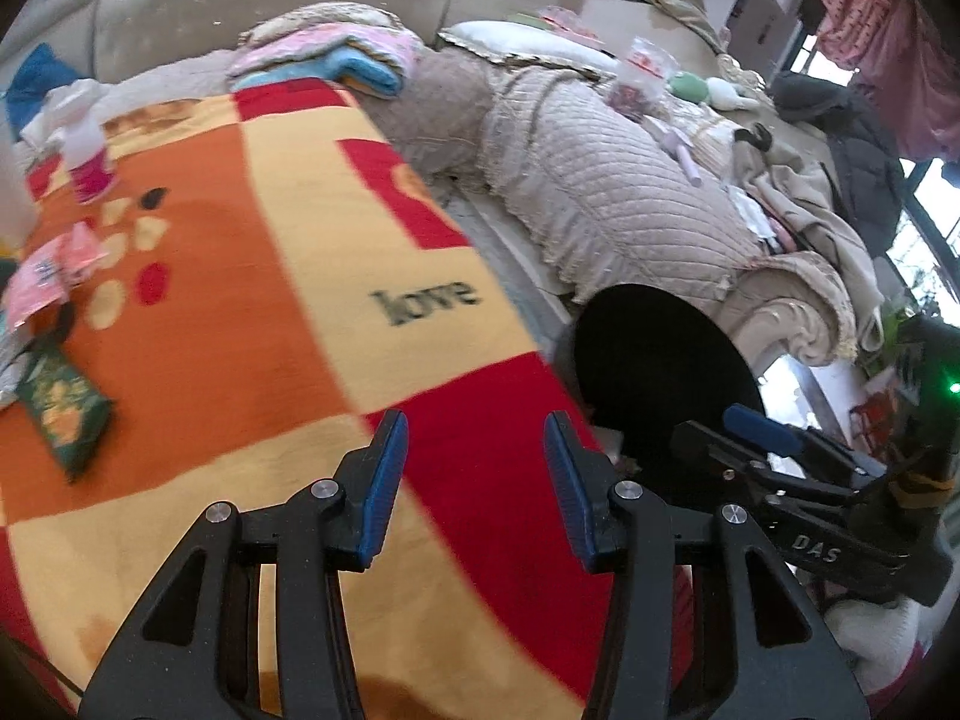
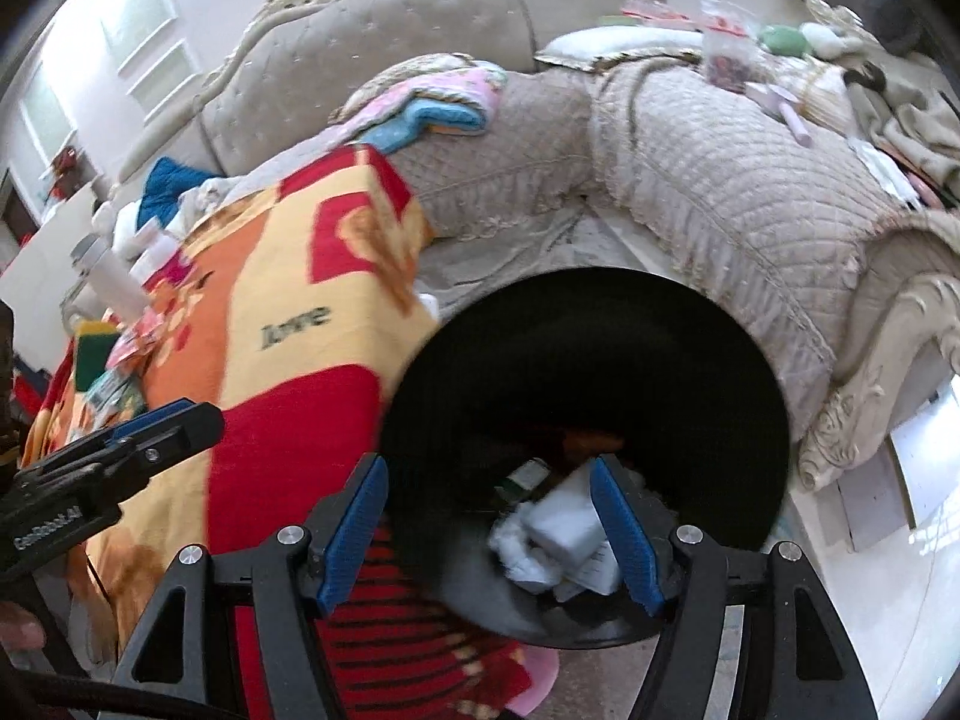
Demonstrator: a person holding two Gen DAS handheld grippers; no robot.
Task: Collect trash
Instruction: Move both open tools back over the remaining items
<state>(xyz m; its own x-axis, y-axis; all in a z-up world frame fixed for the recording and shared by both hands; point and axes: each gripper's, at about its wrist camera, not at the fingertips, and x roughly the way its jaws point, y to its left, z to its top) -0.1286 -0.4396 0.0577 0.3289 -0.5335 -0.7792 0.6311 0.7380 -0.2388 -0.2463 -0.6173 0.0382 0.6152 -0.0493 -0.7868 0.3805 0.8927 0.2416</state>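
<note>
Big beige quilted sofa [image 1: 600,180] fills the far side, and nearer sits the desk under an orange, yellow and red fleece blanket [image 1: 288,276] with "love" printed on it. Just right of it stands the round black trash bin [image 2: 588,360], already holding a white crumpled tissue and carton pile [image 2: 558,528]. The right gripper [image 2: 498,534] hovers over the bin's mouth, fingers spread, nothing between them. The left gripper [image 1: 474,480] is above the blanket's near edge, fingers apart and empty too. More trash waits at the far left: a green printed snack packet [image 1: 60,414] and a pink crumpled wrapper [image 1: 48,276], well apart from both grippers. The risk, as I see it: the left gripper must cross the blanket, and its fingers could snag the soft fleece or pinch it along with a flat wrapper.
</note>
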